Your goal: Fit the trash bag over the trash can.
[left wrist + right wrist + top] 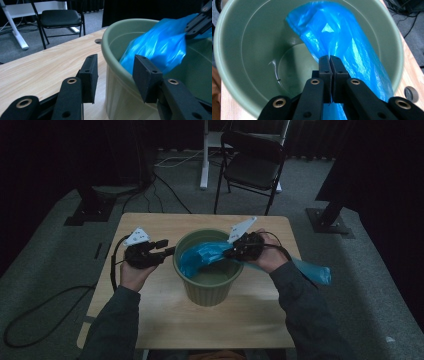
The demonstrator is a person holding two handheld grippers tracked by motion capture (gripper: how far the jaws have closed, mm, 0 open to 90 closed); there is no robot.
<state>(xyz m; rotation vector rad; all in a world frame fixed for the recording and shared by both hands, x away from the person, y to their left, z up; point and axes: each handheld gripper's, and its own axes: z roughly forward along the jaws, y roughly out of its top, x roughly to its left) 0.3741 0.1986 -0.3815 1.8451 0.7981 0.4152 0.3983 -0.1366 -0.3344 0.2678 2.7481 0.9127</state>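
A round green bin [210, 292] stands in the middle of the wooden table [165, 320]. A blue plastic bag [202, 256] hangs into its mouth, and the bag's tail [316, 273] trails off past the table's right edge. My right gripper [231, 253] is shut on the bag over the bin's right rim; in the right gripper view the jaws [329, 58] pinch the blue film [342, 37] above the bin's inside [249, 37]. My left gripper [169, 247] is open at the bin's left rim. Its jaws [115, 72] straddle the rim [117, 97] without pressing on it, close to the bag [160, 47].
A black folding chair [252, 165] stands beyond the far edge of the table, beside a white stand leg [204, 160]. Cables lie on the grey floor at the left [40, 315]. The table has a small round hole [98, 41] near the bin.
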